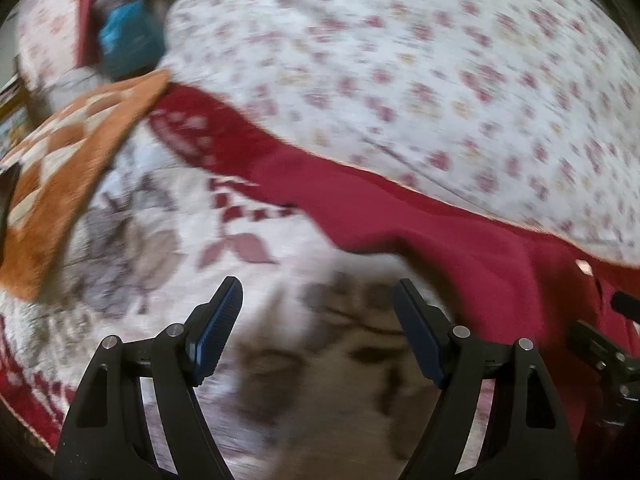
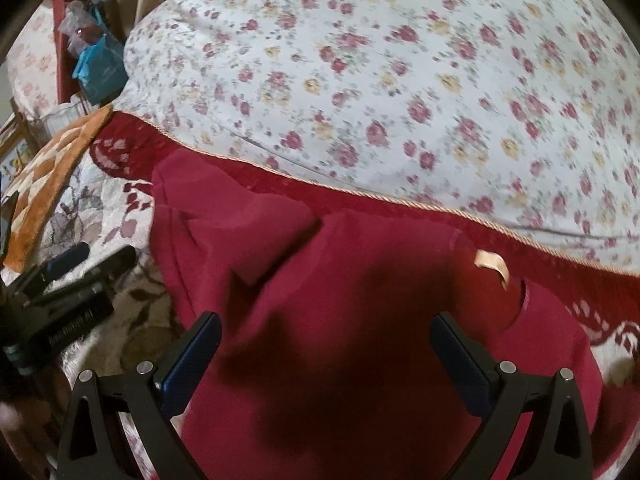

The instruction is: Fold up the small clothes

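maroon garment (image 2: 340, 320) lies centre frame on the patterned bedspread (image 1: 140, 240), left side flopped over in 1 loose fold, rest unfolded. left tongs (image 1: 316, 320) and right tongs (image 2: 326, 360) both apart, empty. folding barely begun.

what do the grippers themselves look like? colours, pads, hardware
Both match: left gripper and right gripper have matte black angular linkage arms with triangular cutouts, silver pivot pins, and dark blue ribbed pads on each finger. White lettering on the left gripper's body, unreadable. No cables or sleeves visible.
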Action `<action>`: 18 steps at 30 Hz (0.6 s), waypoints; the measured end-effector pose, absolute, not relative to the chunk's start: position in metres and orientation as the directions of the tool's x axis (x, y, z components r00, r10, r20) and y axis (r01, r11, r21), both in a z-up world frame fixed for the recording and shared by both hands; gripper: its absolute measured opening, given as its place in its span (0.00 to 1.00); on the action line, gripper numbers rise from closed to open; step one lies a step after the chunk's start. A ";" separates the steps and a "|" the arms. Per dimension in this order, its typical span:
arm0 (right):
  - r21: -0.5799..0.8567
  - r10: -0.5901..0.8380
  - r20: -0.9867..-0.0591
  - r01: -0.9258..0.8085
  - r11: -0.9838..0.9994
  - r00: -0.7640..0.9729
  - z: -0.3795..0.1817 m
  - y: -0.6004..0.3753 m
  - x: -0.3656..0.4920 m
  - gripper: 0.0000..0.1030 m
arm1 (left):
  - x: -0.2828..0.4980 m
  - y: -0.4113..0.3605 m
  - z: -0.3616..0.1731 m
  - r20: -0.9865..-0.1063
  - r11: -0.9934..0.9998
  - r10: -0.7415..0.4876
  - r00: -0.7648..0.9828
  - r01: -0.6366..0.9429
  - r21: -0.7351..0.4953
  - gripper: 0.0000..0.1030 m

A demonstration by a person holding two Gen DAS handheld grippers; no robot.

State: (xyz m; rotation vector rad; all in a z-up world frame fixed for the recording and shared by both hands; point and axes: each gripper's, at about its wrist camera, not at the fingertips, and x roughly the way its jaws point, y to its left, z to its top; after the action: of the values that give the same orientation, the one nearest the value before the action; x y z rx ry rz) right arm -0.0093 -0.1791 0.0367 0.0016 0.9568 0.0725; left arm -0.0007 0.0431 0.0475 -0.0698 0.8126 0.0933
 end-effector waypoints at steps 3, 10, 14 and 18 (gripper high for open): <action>0.075 0.139 -0.806 -0.134 0.988 0.575 0.039 -0.160 0.005 0.98 | 0.002 0.072 0.046 -0.742 0.973 0.111 0.661 -0.223 -0.053 0.76; 0.039 0.229 -0.791 -0.326 0.945 0.568 0.044 -0.083 0.062 0.91 | 0.000 0.118 0.045 -0.756 0.912 0.193 0.625 -0.398 -0.096 0.76; -0.013 0.223 -0.796 -0.384 0.923 0.562 0.036 -0.040 0.098 0.91 | -0.002 0.128 0.045 -0.767 0.886 0.216 0.605 -0.451 -0.106 0.76; -0.038 0.209 -0.834 -0.431 0.901 0.510 0.014 -0.003 0.140 0.91 | -0.005 0.140 0.048 -0.757 0.855 0.259 0.600 -0.507 -0.109 0.76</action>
State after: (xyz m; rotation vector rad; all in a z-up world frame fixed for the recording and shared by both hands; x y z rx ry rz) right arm 0.1395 -0.0035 0.0141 -0.2541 0.9626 0.3905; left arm -0.0049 0.1404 0.0481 -0.3308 0.8143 0.4536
